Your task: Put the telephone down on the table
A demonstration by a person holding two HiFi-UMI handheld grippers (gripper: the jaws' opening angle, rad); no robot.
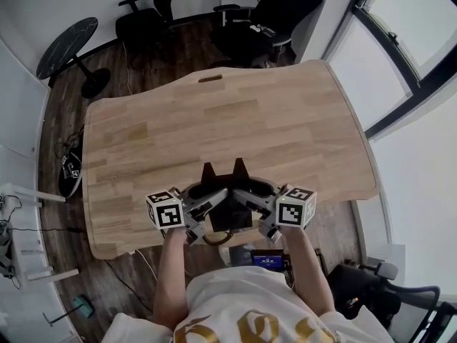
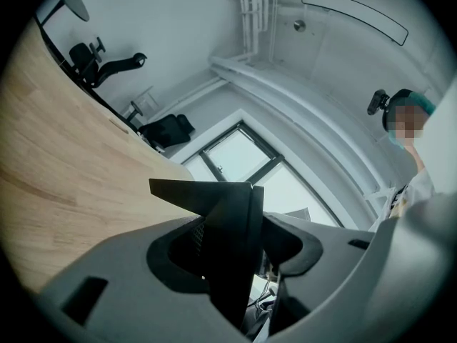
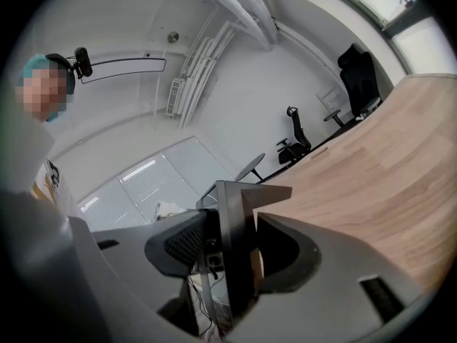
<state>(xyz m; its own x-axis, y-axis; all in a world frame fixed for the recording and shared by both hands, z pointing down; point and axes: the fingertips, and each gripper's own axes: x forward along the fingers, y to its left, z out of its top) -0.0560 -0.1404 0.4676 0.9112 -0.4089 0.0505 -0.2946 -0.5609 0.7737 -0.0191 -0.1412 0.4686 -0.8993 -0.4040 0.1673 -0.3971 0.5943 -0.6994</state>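
Observation:
The telephone (image 1: 230, 204) is a flat black piece with two pointed tips, held between both grippers just above the near edge of the wooden table (image 1: 214, 127). My left gripper (image 1: 208, 197) is shut on its left side and my right gripper (image 1: 250, 194) on its right side. In the left gripper view the black telephone (image 2: 207, 195) stands edge-on between the jaws of the left gripper (image 2: 232, 252). The right gripper view has the same black edge of the telephone (image 3: 239, 199) clamped in the right gripper (image 3: 228, 252). The telephone's underside is hidden.
Black office chairs (image 1: 268, 20) stand beyond the table's far edge. A round black side table (image 1: 68, 45) is at the far left and a white rack (image 1: 25, 227) at the left. A small device with a blue screen (image 1: 268, 260) sits below the near edge.

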